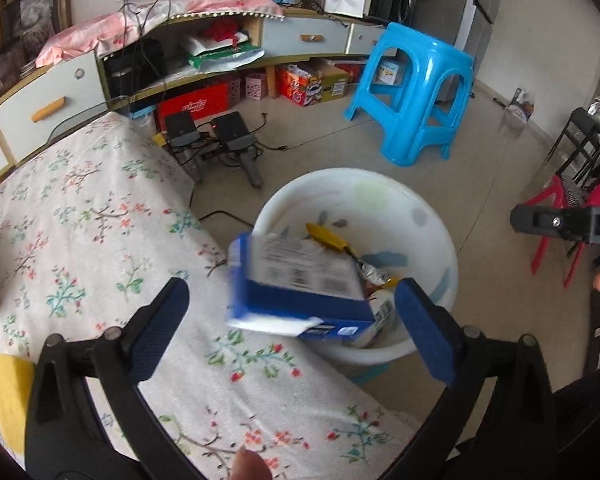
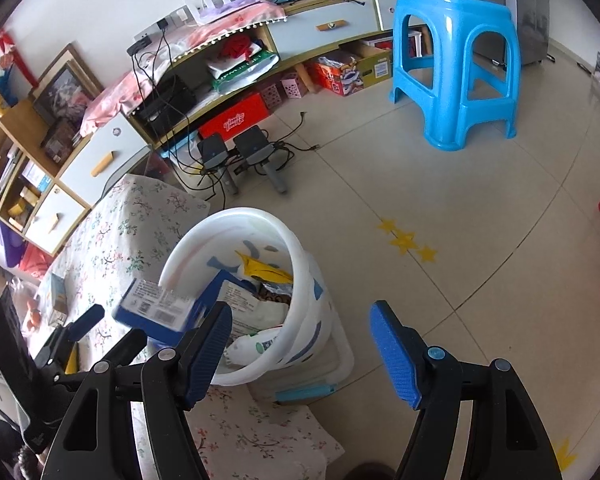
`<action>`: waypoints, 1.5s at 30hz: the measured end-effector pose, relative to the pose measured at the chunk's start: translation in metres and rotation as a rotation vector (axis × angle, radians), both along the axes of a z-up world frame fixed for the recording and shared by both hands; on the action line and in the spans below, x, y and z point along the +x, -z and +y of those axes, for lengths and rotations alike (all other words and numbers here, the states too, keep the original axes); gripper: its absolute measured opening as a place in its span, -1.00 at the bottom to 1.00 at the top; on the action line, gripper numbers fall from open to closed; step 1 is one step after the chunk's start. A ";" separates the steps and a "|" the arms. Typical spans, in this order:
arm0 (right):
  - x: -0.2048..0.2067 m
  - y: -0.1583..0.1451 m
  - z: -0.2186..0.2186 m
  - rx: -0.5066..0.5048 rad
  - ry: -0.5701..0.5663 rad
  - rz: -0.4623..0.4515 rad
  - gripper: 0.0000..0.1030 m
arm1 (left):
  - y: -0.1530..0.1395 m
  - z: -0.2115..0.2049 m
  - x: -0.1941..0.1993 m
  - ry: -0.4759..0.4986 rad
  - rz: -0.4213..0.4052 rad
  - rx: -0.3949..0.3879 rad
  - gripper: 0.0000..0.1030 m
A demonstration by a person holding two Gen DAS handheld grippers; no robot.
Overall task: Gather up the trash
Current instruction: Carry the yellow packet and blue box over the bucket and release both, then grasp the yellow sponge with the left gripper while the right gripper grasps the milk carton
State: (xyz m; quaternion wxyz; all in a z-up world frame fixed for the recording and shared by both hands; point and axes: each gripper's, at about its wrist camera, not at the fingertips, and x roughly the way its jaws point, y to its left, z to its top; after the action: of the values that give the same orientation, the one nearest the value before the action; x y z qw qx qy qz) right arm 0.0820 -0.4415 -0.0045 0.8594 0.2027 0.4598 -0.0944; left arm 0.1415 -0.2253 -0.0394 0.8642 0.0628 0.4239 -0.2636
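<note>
The left gripper (image 1: 292, 316) has its fingers (image 1: 162, 328) spread wide, touching nothing; between them, blurred and tilted, a blue and white box (image 1: 300, 284) sits over the near rim of the white bucket (image 1: 440, 240), apart from both pads, and whether it rests on the rim or is in the air cannot be told; the right wrist view shows the same box (image 2: 156, 312) at the bucket's (image 2: 300, 320) left edge, where it meets the floral-covered surface (image 2: 140, 220). The right gripper (image 2: 300, 352) also has its fingers (image 2: 396, 356) wide apart and holds nothing; it hangs over the floor just right of the bucket. Inside the bucket lie a yellow wrapper (image 2: 266, 268), a crumpled foil wrapper (image 1: 374, 274) and a white pouch (image 2: 256, 346). Beyond the bucket stands a blue plastic stool (image 1: 416, 92); left of the stool, two dark chargers (image 1: 212, 132) with cables sit on the floor below a long cabinet (image 1: 80, 92).
</note>
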 end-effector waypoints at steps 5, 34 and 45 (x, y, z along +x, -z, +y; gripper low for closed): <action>0.003 0.000 0.005 -0.008 -0.014 0.001 0.41 | -0.003 0.017 -0.002 -0.048 -0.007 0.017 0.98; 0.047 0.010 0.121 -0.090 -0.221 0.039 0.46 | 0.002 0.207 -0.030 -0.401 -0.008 0.036 0.99; 0.058 0.018 0.162 -0.114 -0.286 0.052 0.47 | 0.030 0.218 -0.018 -0.412 0.084 0.085 0.99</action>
State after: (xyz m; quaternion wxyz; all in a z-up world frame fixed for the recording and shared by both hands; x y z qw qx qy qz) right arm 0.1396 -0.2791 -0.0220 0.8620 0.0836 0.5000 -0.0023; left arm 0.1236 -0.0075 -0.0697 0.8779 0.0000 0.4743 -0.0655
